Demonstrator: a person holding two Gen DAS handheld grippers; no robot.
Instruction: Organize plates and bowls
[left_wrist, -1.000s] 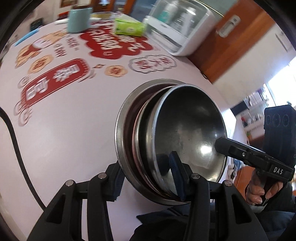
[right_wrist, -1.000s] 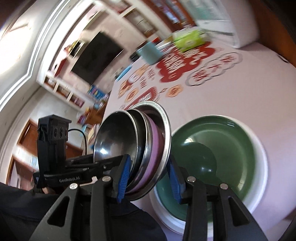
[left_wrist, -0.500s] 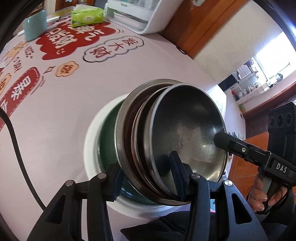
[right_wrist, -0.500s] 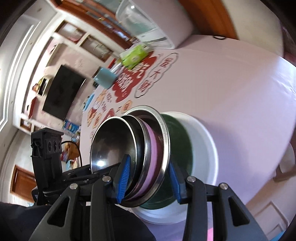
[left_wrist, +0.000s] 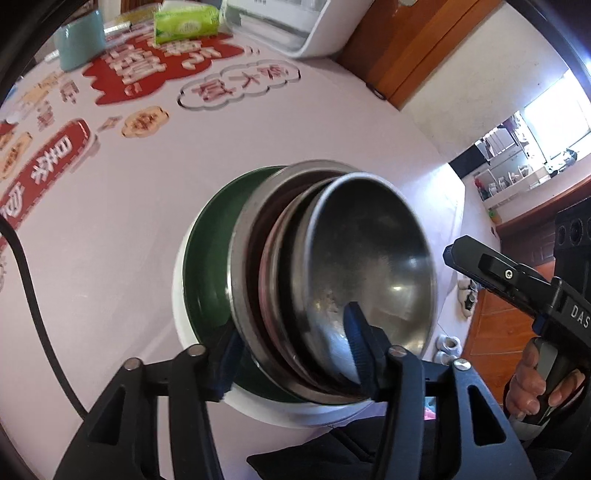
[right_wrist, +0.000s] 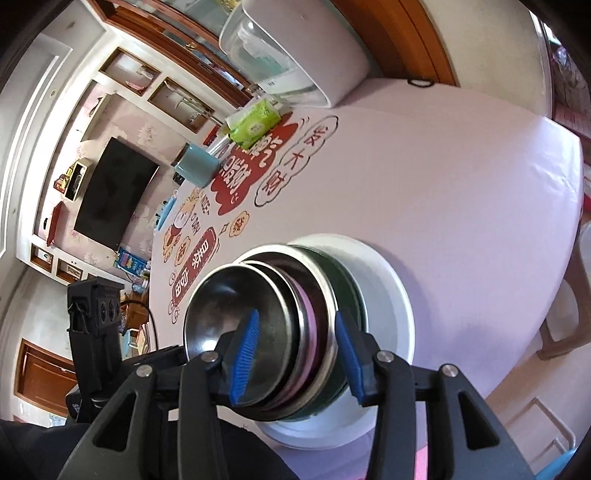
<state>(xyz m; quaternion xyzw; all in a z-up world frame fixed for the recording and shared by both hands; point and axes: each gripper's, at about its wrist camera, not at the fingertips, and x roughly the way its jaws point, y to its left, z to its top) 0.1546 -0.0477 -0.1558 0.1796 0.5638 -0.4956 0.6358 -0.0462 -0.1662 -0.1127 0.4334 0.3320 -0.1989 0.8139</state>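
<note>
- One round table (left_wrist: 122, 221) fills both views, covered in a pale pink cloth printed with red and white Chinese lettering.
- At its far side stand a teal cup (left_wrist: 79, 40), a green tissue pack (left_wrist: 186, 20) and a white appliance with a clear lid (right_wrist: 295, 51).
- Behind the table, the right wrist view shows a dark television (right_wrist: 114, 192) on a pink papered wall with white shelving; a wooden door frame stands near the appliance.
- A white plate with a dark green centre (right_wrist: 388, 295) lies on the near part of the table.
- The stack of nested steel bowls (left_wrist: 365, 266), one pink layer among them, is tilted on edge over that plate; whether it touches the plate I cannot tell.
- The left gripper (left_wrist: 291, 354) is closed on the stack, one blue pad inside the innermost bowl, the other behind the outermost rim.
- The right gripper (right_wrist: 295, 358) clamps the same stack from the opposite side, pads likewise inside and behind.
- In the left wrist view a hand (left_wrist: 543, 384) grips the right tool's handle at the table's edge.
</note>
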